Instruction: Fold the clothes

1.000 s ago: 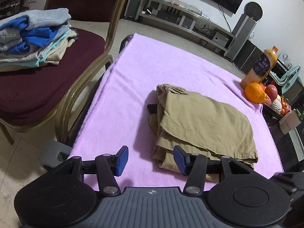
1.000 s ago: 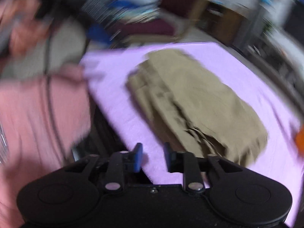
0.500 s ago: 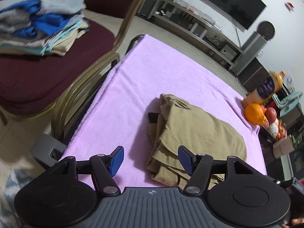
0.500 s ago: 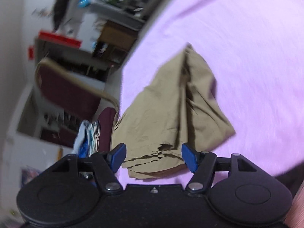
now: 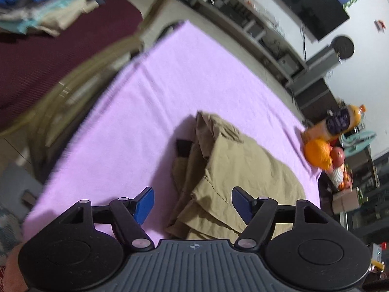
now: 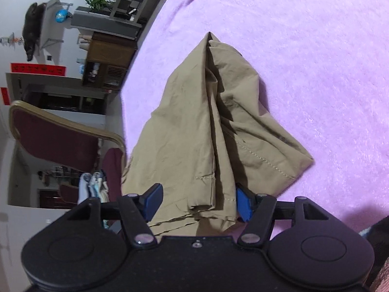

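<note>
A folded khaki garment (image 5: 243, 170) lies on a table covered with a purple cloth (image 5: 170, 73). In the left wrist view my left gripper (image 5: 192, 204) hovers over the garment's near corner. Its jaws are opening, and the layered edge shows between the blue pads without touching them. In the right wrist view the picture is rolled sideways. The garment (image 6: 189, 121) runs away from my right gripper (image 6: 198, 203), whose jaws are closing around the near end. The right pad is at the fabric's fold and the left pad stands clear of it.
A dark red chair (image 5: 36, 60) with a pile of folded clothes (image 5: 48, 7) stands left of the table. A juice bottle (image 5: 340, 121) and an orange fruit (image 5: 318, 153) sit at the table's far right corner. A TV shelf lines the back wall.
The left gripper has dropped closer to the garment and its jaws have widened. The right gripper has rolled a long way round and come onto the garment's end, its jaws wider than a second ago.
</note>
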A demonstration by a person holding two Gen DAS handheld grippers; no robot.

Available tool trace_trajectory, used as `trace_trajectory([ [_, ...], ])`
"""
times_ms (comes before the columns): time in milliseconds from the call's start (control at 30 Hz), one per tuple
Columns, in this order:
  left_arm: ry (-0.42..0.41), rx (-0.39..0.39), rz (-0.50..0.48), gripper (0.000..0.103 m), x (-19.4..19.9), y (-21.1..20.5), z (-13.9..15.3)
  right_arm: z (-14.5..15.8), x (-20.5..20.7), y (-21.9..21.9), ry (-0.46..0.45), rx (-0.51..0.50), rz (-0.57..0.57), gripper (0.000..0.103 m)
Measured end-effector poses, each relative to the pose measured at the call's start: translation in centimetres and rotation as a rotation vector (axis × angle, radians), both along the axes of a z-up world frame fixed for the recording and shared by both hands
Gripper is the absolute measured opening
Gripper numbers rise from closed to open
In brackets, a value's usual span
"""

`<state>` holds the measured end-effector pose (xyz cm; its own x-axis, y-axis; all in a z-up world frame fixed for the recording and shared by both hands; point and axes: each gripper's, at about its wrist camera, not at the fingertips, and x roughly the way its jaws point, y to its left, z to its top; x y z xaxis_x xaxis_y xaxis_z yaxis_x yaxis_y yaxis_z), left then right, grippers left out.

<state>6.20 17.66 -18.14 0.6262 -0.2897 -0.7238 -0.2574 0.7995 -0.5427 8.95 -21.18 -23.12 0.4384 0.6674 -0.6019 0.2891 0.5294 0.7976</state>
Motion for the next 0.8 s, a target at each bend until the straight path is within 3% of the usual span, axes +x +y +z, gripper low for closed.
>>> trace_trajectory([
  [67, 0.013, -0.009, -0.02, 0.065, 1.1, -0.3, -0.7, 0.0, 0.1, 0.2, 0.012, -0.019, -0.01, 0.047],
  [133, 0.021, -0.022, -0.025, 0.054, 1.6, -0.5, -1.3, 0.0, 0.2, 0.2, 0.021, -0.025, -0.019, 0.047],
  [167, 0.023, -0.03, -0.028, 0.038, 1.6, -0.5, -1.4, -0.1, 0.2, 0.1, 0.024, -0.021, -0.022, 0.046],
  [200, 0.02, -0.031, -0.033, 0.015, 1.5, -0.7, -1.3, -0.1, 0.3, 0.2, 0.019, -0.026, -0.018, 0.039],
  [233, 0.008, -0.02, -0.041, 0.011, 1.3, -1.0, -0.9, 0.0, 0.2, 0.1, 0.013, -0.043, -0.011, 0.034],
  [267, -0.01, -0.001, -0.051, 0.007, 1.0, -1.4, -0.4, 0.3, 0.3, 0.1, 0.0, -0.069, -0.002, 0.022],
  [300, -0.033, 0.031, -0.063, 0.005, 0.8, -2.0, 0.4, 0.7, 0.3, 0.2, -0.014, -0.096, 0.008, 0.013],
  [367, -0.062, 0.081, -0.087, 0.004, 0.4, -3.3, 1.9, 2.5, 0.4, 0.6, -0.082, -0.187, 0.047, 0.011],
  [500, -0.101, 0.107, -0.106, 0.004, -0.4, -5.6, 4.4, 6.8, 1.2, 0.8, -0.228, -0.354, 0.101, 0.011],
  [600, -0.089, 0.127, -0.107, 0.004, -1.0, -6.9, 3.8, 9.0, 1.7, -0.2, -0.299, -0.415, 0.122, 0.01],
  [667, -0.03, 0.129, -0.097, 0.005, -1.0, -7.2, 1.7, 8.4, 1.8, -0.9, -0.298, -0.427, 0.148, 0.009],
  [800, 0.038, 0.151, -0.089, 0.009, -1.0, -7.6, -1.0, 3.4, 1.7, -0.7, -0.223, -0.468, 0.208, 0.008],
])
